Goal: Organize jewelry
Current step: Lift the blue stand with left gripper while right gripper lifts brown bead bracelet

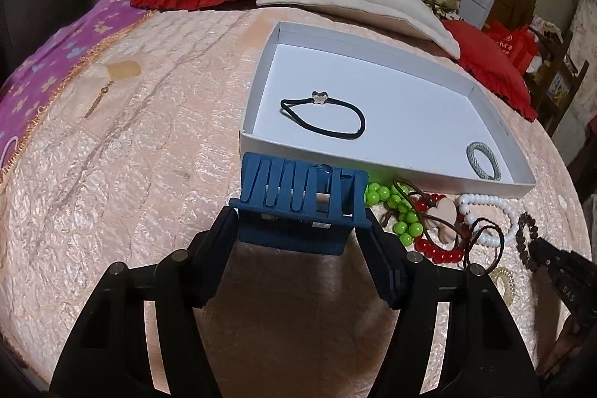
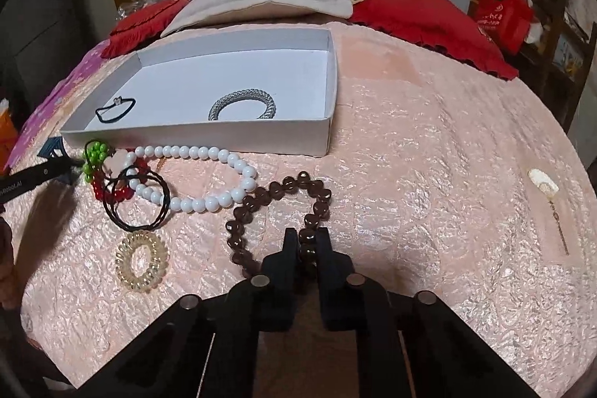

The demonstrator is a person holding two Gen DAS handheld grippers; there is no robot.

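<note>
On the bed, 6 o'clock of the white box (image 2: 231, 133): two items gripped for boxing.
Left gripper (image 1: 298, 222) is clamped on blue hair claw (image 1: 298, 200); right gripper (image 2: 306, 241) is pinched on brown bead bracelet (image 2: 280, 207).

The right gripper (image 2: 306, 241) pinches the brown bracelet (image 2: 278, 196) on the bed (image 2: 429, 155) (jaws nearly together). Left of it lie white beads (image 2: 209, 174), black ties (image 2: 136, 200) and a clear coil (image 2: 141, 262); a silver ring (image 2: 242, 105) sits in the box (image 2: 194, 137).
</note>
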